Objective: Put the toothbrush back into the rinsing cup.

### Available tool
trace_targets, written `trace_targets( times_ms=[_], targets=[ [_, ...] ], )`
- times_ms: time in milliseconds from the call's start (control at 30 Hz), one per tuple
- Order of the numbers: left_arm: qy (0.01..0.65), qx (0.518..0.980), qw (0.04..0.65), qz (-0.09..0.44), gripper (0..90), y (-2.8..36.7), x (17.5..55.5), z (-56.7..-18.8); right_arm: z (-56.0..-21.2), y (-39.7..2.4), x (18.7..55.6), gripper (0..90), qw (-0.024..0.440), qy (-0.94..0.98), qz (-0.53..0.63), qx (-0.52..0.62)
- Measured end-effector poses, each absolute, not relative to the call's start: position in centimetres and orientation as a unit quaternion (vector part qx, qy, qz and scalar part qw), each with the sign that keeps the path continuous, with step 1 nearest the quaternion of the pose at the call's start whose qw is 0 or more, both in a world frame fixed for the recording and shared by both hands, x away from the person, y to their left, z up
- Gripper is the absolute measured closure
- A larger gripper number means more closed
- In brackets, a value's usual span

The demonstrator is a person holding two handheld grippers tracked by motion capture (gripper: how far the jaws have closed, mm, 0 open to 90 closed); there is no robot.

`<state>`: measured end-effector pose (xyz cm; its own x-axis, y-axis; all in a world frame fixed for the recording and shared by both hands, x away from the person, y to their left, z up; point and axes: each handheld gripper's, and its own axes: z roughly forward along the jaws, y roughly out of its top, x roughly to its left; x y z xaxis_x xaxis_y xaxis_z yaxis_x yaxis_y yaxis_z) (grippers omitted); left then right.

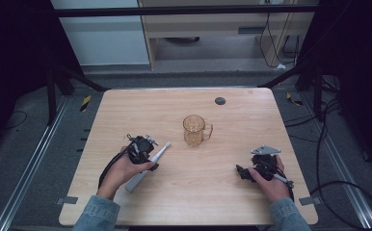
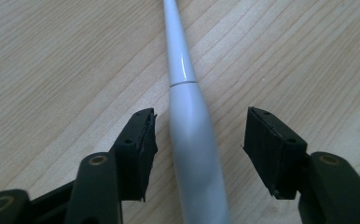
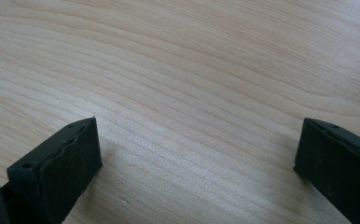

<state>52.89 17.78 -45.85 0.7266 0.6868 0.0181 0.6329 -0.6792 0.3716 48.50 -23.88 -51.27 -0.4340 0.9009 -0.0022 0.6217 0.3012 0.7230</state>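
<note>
A white electric toothbrush (image 1: 144, 169) lies flat on the wooden table (image 1: 184, 202), its head pointing toward the mug. My left gripper (image 1: 148, 150) hovers over it, open. In the left gripper view the toothbrush's handle (image 2: 194, 149) runs up between the two black jaws, with a gap on each side. A clear amber glass mug (image 1: 194, 130) stands upright in the middle of the table, handle to the right. My right gripper (image 1: 242, 172) rests low at the front right, open, with bare wood (image 3: 192, 116) between its jaws.
A small dark round disc (image 1: 219, 101) sits near the table's far edge. Black frame bars and cables surround the table on both sides. Each gripper trails a black cable past the person's sleeve.
</note>
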Motion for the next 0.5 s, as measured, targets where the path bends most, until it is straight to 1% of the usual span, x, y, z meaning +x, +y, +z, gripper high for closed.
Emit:
trace_targets(
  times_ms=[233, 500],
  targets=[
    [0.358, 0.917, 0.163, 0.069, 46.2, 17.66, 53.18, -46.32, -51.27, -23.88, 48.50, 0.4, 0.210, 0.779, 0.332, 0.489],
    [0.357, 0.918, 0.157, 0.065, 51.0, 17.76, 53.33, -46.61, -51.28, -23.88, 48.51, 0.4, 0.210, 0.779, 0.332, 0.489]
  ],
)
